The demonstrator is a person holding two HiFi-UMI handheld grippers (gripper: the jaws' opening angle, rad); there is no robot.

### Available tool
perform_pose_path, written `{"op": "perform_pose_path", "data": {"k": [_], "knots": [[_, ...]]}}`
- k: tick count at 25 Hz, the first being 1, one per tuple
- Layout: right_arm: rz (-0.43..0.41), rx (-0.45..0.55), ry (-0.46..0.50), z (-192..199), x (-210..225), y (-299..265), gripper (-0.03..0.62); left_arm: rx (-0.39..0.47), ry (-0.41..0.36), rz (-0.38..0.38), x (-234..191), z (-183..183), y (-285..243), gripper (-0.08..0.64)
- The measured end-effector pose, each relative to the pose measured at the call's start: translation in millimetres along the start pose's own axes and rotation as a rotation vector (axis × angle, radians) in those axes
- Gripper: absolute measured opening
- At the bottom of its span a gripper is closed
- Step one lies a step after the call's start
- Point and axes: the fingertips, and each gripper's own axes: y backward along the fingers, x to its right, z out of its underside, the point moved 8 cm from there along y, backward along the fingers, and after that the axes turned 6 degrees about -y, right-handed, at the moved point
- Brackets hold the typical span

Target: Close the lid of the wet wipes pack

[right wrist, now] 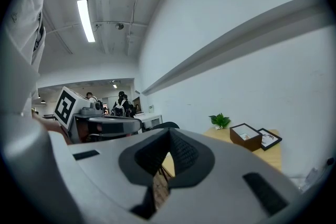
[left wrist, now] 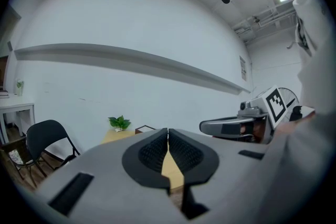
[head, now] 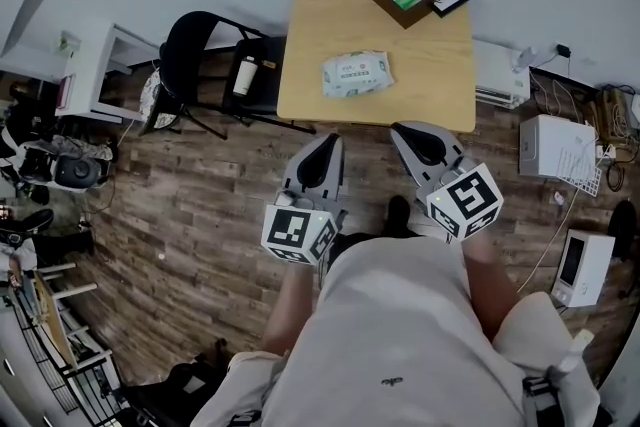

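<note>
Wooden desk (head: 440,65) out ahead of both claws, and the wet wipes pack (head: 357,73) lies flat on it, about mid-desk, just ahead of the gap between the left claw (head: 322,150) and the right claw (head: 415,137) and well apart from both. Both claws are clenched, pads pressed together with nothing between them. They hang side by side in front of the person's body over the floor, short of the desk's near edge, pointing at it nearly level.

Honestly can't tell whether the lid on the pack is up or down, it's too small in the head view. The top looks fairly flat, but I wouldn't bet on it. So this fits two stages: lid open with the claws yet to reach in, or lid shut with the claws clear of the desk.

What comes next hangs on that flap, so I'd want a closer look first. My guess is the pack is soft and loose on the desk, so a sideways nudge would slide it.
</note>
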Motion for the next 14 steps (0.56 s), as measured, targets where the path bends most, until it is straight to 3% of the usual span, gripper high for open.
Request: {"op": "perform_pose_path", "data": {"k": [14], "knots": [[0.01, 0.0, 0.012, 2, -17, 2, 0.0, 0.0, -0.006, 0.024, -3, 0, 10, 0.011]]}}
